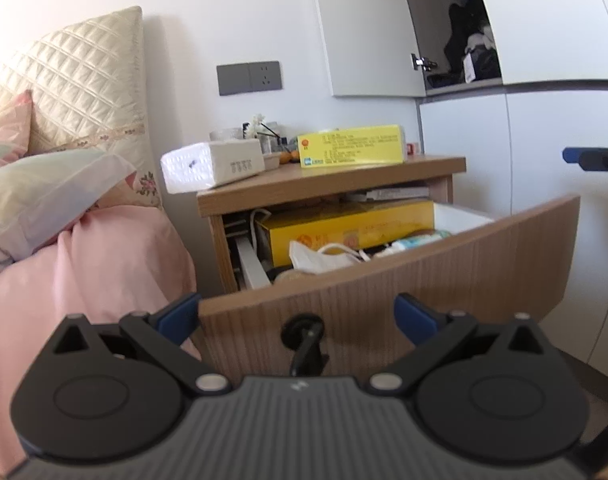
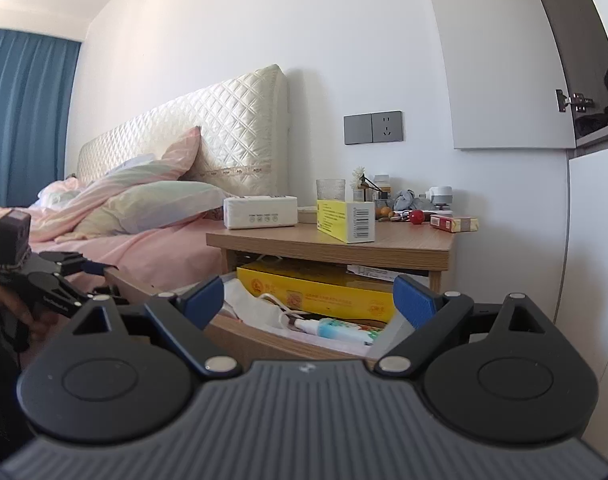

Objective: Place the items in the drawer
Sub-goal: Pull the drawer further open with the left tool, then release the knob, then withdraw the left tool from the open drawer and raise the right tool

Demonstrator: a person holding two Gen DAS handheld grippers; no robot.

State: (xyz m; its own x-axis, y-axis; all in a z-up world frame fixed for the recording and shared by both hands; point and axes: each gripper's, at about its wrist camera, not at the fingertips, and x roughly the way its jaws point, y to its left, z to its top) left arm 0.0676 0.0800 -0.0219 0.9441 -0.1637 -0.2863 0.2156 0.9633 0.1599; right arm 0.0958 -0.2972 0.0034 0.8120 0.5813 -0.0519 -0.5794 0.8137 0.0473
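Both grippers, left [image 1: 298, 318] and right [image 2: 309, 300], gape empty before the pulled-out, cluttered wooden drawer [image 1: 403, 280].

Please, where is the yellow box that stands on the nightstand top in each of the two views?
Left wrist view: the yellow box is above the centre, on the nightstand top, its long printed side facing the camera.
Right wrist view: the yellow box is right of the centre, its barcode end towards the camera.
Shared landmark: the white tissue pack lies to its left in both.
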